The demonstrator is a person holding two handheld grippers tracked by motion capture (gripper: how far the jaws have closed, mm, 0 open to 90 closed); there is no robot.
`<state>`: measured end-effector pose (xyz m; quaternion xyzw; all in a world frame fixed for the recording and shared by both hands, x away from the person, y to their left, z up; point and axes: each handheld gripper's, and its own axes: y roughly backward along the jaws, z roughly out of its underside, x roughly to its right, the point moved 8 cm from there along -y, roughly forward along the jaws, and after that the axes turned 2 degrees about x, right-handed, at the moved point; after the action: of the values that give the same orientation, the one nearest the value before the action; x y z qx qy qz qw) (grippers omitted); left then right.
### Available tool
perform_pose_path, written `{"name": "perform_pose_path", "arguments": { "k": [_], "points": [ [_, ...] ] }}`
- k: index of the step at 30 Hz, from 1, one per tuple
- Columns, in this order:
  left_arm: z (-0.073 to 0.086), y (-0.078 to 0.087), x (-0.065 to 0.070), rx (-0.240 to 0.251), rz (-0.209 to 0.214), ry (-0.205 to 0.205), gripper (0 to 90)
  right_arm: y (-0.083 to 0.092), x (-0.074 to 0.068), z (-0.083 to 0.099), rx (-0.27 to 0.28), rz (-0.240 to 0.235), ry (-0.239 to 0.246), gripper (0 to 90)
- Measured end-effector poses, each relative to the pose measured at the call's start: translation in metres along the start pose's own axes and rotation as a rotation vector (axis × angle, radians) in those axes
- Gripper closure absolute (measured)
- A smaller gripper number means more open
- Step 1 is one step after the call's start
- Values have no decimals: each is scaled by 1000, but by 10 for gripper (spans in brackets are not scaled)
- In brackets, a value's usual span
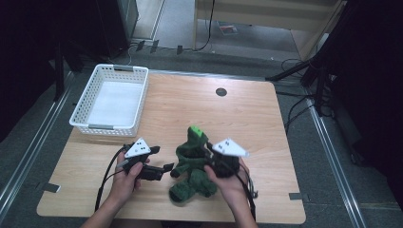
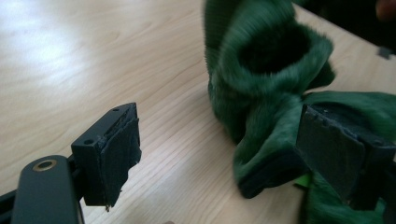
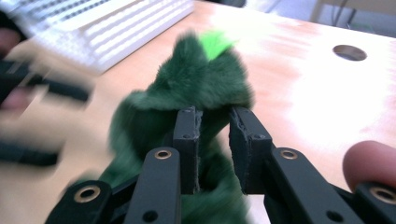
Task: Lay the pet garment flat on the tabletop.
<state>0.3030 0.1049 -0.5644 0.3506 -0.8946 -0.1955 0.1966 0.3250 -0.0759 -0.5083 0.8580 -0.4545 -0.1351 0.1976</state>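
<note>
green fuzzy sock [image 1: 192, 164] mid-table, basket [image 1: 110, 99] well apart at far-left edge

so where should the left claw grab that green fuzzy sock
Take the open cuff of the green sock, coming in level from the side facing the left claw. The cuff stands up as a rolled rim, thin enough for open jaws to close over one wall.

The high view looks forward and down over the whole tabletop [image 1: 247, 109]. Both gripper views sit low and close, sharing the green plush sock [image 2: 261, 84] near its front edge.
</note>
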Motion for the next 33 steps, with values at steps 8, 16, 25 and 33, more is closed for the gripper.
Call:
{"name": "perform_pose_path", "arguments": {
  "k": [8,16,25,33],
  "points": [
    [6,2,-13,0,-22,79,142,-14,31,-26,7,28,-30,521],
    [14,-29,7,-117,-38,98,426,-23,47,51,-201,19,-153,619],
    [29,-25,2,-188,34,169,807,-10,31,76,-258,-97,-114,677],
    [-10,-18,-22,-9,-52,268,418,-14,48,17,-87,-70,-70,491]
  ]
}}
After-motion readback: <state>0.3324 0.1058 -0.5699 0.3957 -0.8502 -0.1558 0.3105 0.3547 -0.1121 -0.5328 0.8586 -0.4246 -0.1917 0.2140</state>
